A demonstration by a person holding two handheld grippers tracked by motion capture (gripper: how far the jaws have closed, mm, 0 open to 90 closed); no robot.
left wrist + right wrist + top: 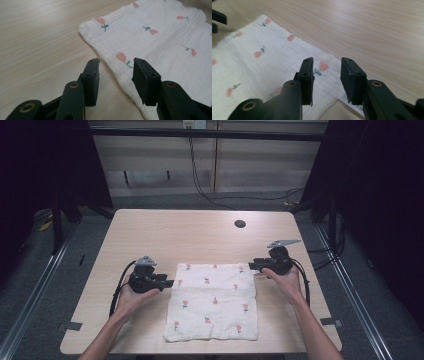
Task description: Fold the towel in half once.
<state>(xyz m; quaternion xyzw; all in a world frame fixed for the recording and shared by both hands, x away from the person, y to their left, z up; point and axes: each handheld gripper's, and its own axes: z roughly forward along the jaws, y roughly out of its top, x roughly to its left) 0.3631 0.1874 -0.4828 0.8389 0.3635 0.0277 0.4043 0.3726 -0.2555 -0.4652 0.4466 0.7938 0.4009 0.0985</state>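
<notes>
A white cloth (pixel 212 301) printed with small pink flowers lies flat on the light wooden table (pixel 200 235), near its front edge. My left gripper (pixel 169 283) sits at the cloth's far left corner, open, its jaws straddling the cloth's edge (pixel 115 75). My right gripper (pixel 252 267) is at the cloth's far right corner, open, with the cloth (pixel 262 70) and a small label (pixel 348 102) under its jaws. Nothing is held in either gripper (pixel 116 72) (pixel 327 72).
A dark round hole (pixel 240 224) marks the table's far right part. Black cables (pixel 200 180) run along the floor beyond the table. Metal rails (pixel 35 290) flank the table on both sides.
</notes>
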